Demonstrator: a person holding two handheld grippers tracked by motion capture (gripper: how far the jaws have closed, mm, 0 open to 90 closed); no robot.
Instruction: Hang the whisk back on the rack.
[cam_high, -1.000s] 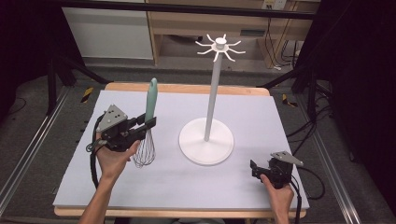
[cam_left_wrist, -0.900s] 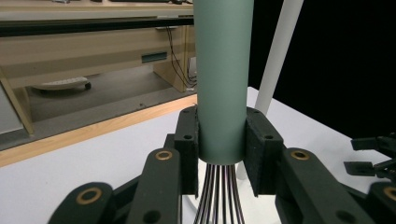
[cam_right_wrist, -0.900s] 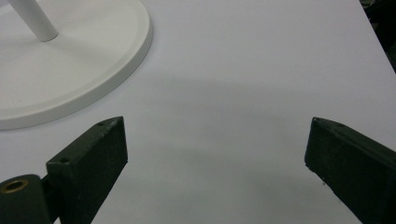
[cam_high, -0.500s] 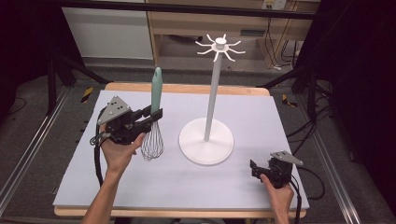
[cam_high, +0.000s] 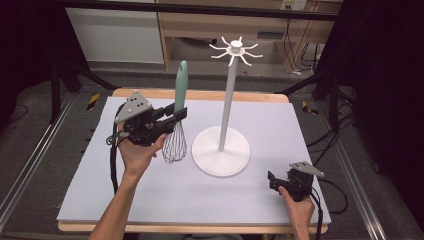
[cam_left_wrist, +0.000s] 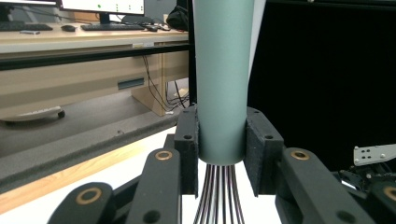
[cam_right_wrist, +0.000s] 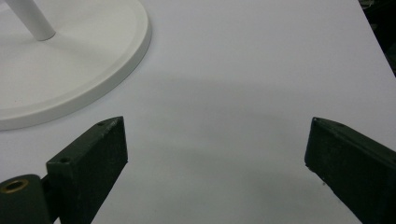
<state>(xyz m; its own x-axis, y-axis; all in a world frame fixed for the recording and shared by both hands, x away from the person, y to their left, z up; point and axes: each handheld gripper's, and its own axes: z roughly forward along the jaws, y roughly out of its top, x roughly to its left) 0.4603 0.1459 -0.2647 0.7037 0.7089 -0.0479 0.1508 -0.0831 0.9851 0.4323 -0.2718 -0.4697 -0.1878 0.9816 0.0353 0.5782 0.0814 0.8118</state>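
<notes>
A whisk (cam_high: 176, 125) with a pale green handle and a wire head hangs upright above the table, left of a white hook stand (cam_high: 228, 95). My left gripper (cam_high: 176, 116) is shut on the lower end of the handle; in the left gripper view the handle (cam_left_wrist: 222, 79) sits pinched between both pads, with the wires (cam_left_wrist: 217, 193) running down below. The stand has a round base (cam_high: 220, 151) and a ring of hooks (cam_high: 235, 50) on top. My right gripper (cam_high: 272, 181) rests low at the table's front right, open, its jaws wide apart over bare white surface (cam_right_wrist: 215, 135).
The white mat (cam_high: 280, 125) covers a wooden table (cam_high: 200, 94). The stand's base (cam_right_wrist: 70, 65) lies just ahead and left of my right gripper. Black frame rails and cables run along both sides. A desk with monitors stands behind.
My left hand has lifted the whisk and carried it right toward the stand; the wire head now hangs off the mat. The right hand has stayed put.
</notes>
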